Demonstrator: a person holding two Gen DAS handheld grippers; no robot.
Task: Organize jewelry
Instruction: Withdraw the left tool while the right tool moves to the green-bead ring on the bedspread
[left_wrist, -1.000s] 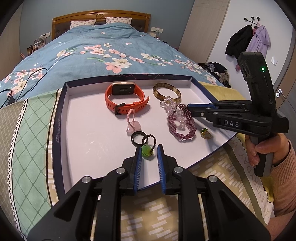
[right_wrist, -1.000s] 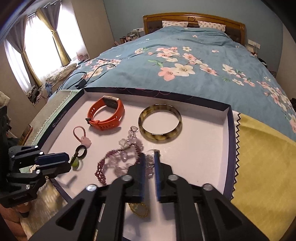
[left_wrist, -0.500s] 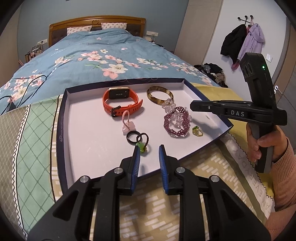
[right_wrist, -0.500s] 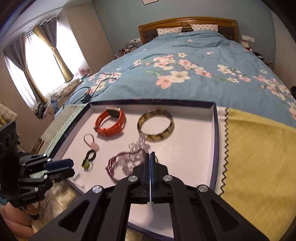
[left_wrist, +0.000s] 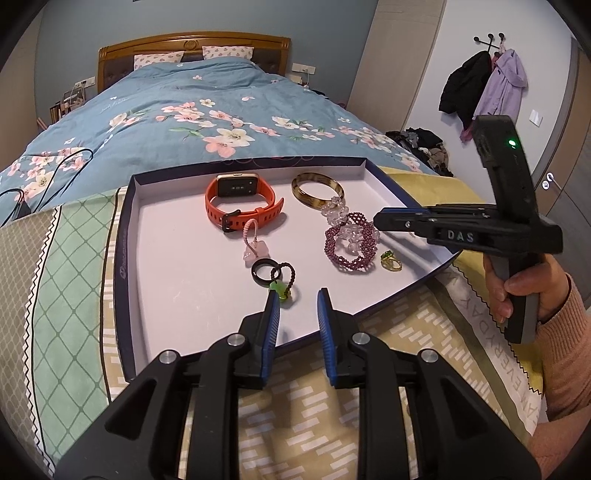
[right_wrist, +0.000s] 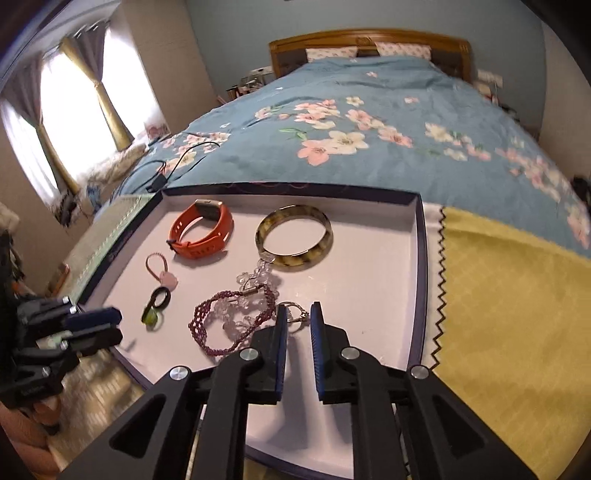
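Note:
A shallow white tray (left_wrist: 177, 280) with a dark blue rim lies on the bed and holds the jewelry: an orange watch (left_wrist: 240, 203), a tortoiseshell bangle (left_wrist: 317, 190), a purple bead bracelet (left_wrist: 351, 247) with clear crystals, a pink charm loop (left_wrist: 255, 251), a black ring (left_wrist: 264, 271) with a green charm (left_wrist: 280, 290), and a green-stoned gold ring (left_wrist: 390, 260). My left gripper (left_wrist: 298, 295) is open and empty at the tray's near edge, by the green charm. My right gripper (right_wrist: 295, 314) is open over the tray, with a small metal ring (right_wrist: 293, 314) between its fingers; it also shows in the left wrist view (left_wrist: 380, 218).
The tray rests on patchwork cloth, green (left_wrist: 62, 258) to the left and yellow (right_wrist: 509, 295) to the right, over a blue floral duvet (left_wrist: 192, 118). A black cable (right_wrist: 177, 162) lies on the duvet at the left. Coats (left_wrist: 480, 85) hang on the right wall.
My right gripper was shut half a second ago and has opened. Both grippers have pulled back a little from the jewelry, and my left gripper's jaws have opened wider.

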